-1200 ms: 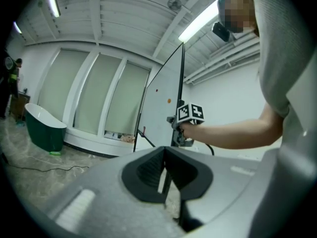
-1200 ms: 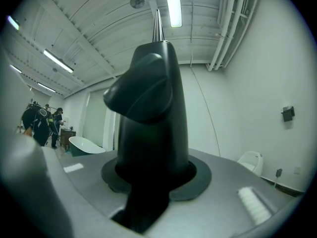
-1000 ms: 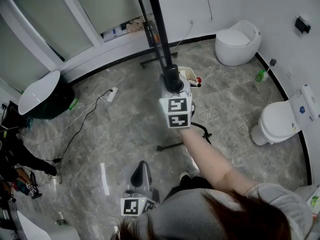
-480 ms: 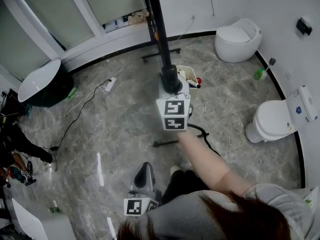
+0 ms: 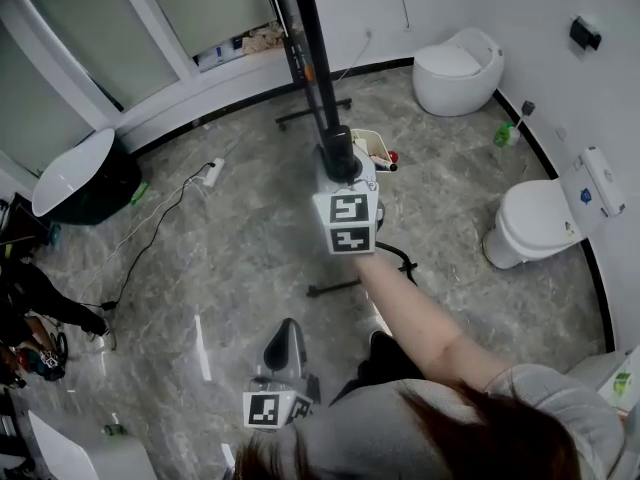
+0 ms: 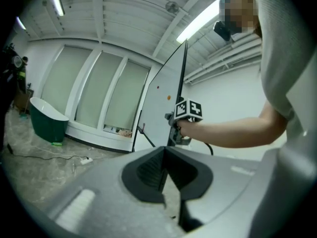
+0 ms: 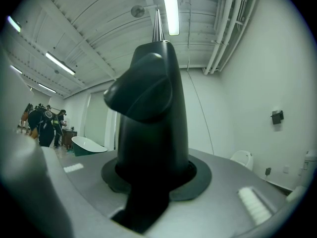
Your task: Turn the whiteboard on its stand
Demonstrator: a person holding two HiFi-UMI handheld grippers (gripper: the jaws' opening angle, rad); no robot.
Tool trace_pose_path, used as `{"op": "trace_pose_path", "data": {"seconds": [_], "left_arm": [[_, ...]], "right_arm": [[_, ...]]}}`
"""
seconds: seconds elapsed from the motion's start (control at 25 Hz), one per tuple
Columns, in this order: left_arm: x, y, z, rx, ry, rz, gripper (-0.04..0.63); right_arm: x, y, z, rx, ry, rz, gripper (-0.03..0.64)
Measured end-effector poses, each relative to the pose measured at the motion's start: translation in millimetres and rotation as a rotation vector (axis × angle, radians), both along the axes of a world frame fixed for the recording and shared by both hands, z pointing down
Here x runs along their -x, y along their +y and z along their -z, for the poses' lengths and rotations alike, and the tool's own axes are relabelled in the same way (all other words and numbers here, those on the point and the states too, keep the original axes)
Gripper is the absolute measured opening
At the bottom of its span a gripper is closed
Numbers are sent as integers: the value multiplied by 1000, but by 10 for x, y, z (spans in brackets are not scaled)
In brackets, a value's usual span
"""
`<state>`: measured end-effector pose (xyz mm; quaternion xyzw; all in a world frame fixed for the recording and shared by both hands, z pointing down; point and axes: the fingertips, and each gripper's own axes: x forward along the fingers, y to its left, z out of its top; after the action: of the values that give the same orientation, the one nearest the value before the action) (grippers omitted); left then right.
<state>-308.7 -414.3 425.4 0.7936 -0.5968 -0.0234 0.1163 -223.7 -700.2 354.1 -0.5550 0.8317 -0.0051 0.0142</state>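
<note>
From above, the whiteboard (image 5: pixel 305 58) is seen edge-on as a thin black line on its wheeled stand (image 5: pixel 316 110). My right gripper (image 5: pixel 340 158) is at arm's length, shut on the board's near edge beside the marker tray (image 5: pixel 372 146). In the right gripper view the black jaws are clamped together and the thin board edge (image 7: pixel 157 26) rises above them. The left gripper view shows the board's white face (image 6: pixel 161 100). My left gripper (image 5: pixel 283 343) hangs low near my body, apart from the board, its jaws (image 6: pixel 163 170) shut on nothing.
Two white toilets (image 5: pixel 535 223) (image 5: pixel 455 66) stand along the right wall, with a green brush (image 5: pixel 503 133) between them. A dark green bathtub (image 5: pixel 80 183) sits at left. A power strip and cable (image 5: pixel 208 173) lie on the marble floor. People (image 5: pixel 25 308) stand at far left.
Both hands and my body have shifted a little across the floor. The right gripper has kept its hold on the board's edge, and the left gripper has stayed shut and empty.
</note>
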Motion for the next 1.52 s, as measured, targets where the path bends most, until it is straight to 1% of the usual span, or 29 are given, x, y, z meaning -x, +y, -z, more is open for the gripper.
{"op": "trace_pose_path", "data": {"seconds": [0.08, 0.28, 0.44, 0.6, 0.84, 1.0, 1.12, 1.32, 1.4, 1.52], "left_arm": [[-46, 89, 27, -5, -15, -22, 2], [-63, 342, -67, 24, -7, -51, 2], [-200, 462, -162, 44, -13, -92, 2], [-353, 564, -119, 33, -37, -125, 2], [-582, 746, -42, 13, -22, -102, 2], [-804, 988, -82, 23, -20, -104, 2], [-861, 1166, -121, 34, 3, -68, 2], [-997, 1487, -218, 51, 18, -24, 2], [-1009, 1567, -233, 55, 27, -20, 1], [-975, 1673, -161, 40, 28, -31, 2]], "right_arm": [[-55, 55, -6, 2, 2, -4, 121], [-150, 262, -20, 1, 4, -10, 118], [-277, 433, -4, -8, -1, -12, 118], [-352, 611, -21, -4, -1, -14, 119], [-480, 916, -12, -7, -6, -10, 124], [-565, 1126, -3, -9, -10, -6, 137], [-610, 1273, 12, -10, -12, -7, 140], [-716, 1526, -14, -7, -12, 0, 143], [-743, 1602, 6, -10, -14, -1, 144], [-753, 1740, 15, -9, -9, -9, 141]]}}
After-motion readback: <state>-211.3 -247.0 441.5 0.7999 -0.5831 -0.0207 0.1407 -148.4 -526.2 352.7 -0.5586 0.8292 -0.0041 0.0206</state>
